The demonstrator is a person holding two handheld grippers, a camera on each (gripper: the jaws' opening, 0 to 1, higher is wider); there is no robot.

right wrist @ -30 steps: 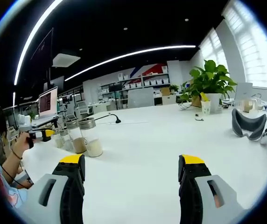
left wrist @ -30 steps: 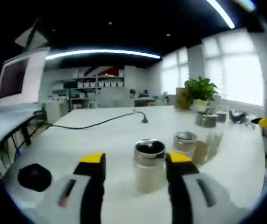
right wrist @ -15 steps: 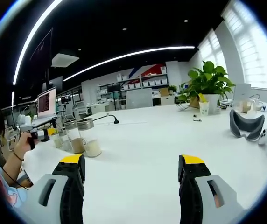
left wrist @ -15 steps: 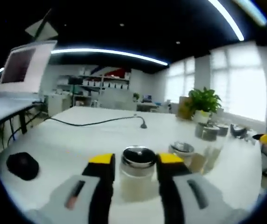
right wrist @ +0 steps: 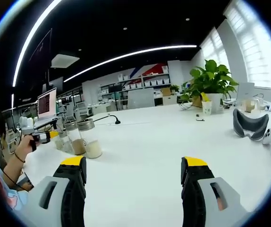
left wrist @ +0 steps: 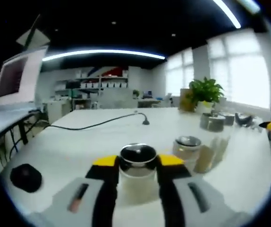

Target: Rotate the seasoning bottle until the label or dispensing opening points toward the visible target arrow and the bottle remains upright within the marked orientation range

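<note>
Seasoning bottle (left wrist: 137, 171), a clear jar with a shiny metal cap and pale contents, stands upright on the white counter (left wrist: 78, 142) at about 6 o'clock in the left gripper view, right between the yellow-tipped jaws of the left tongs (left wrist: 137, 163). The jaws sit against its sides just under the cap, so the left tongs look clamped on it. That puts the task at its grasp stage: the hold looks made, but the turn itself is, as far as I can judge, yet to be carried through.

No target arrow and no marked range can be made out on the counter, and no label or opening is readable on the bottle, so how close it is to the wanted heading cannot be told. What seems left is the rotation about its own axis, keeping it vertical, then letting go.

A second capped jar (left wrist: 187, 147) with brownish contents stands just beside it at 3 o'clock, close enough that a careless twist might nudge it. A black cable (left wrist: 97, 124) runs across the counter at 12 o'clock, and a dark round object (left wrist: 26, 177) lies at 9 o'clock.

In the right gripper view the right tongs (right wrist: 134, 168) hang spread apart over bare counter, holding nothing, well apart from the jars at 9 o'clock.
</note>
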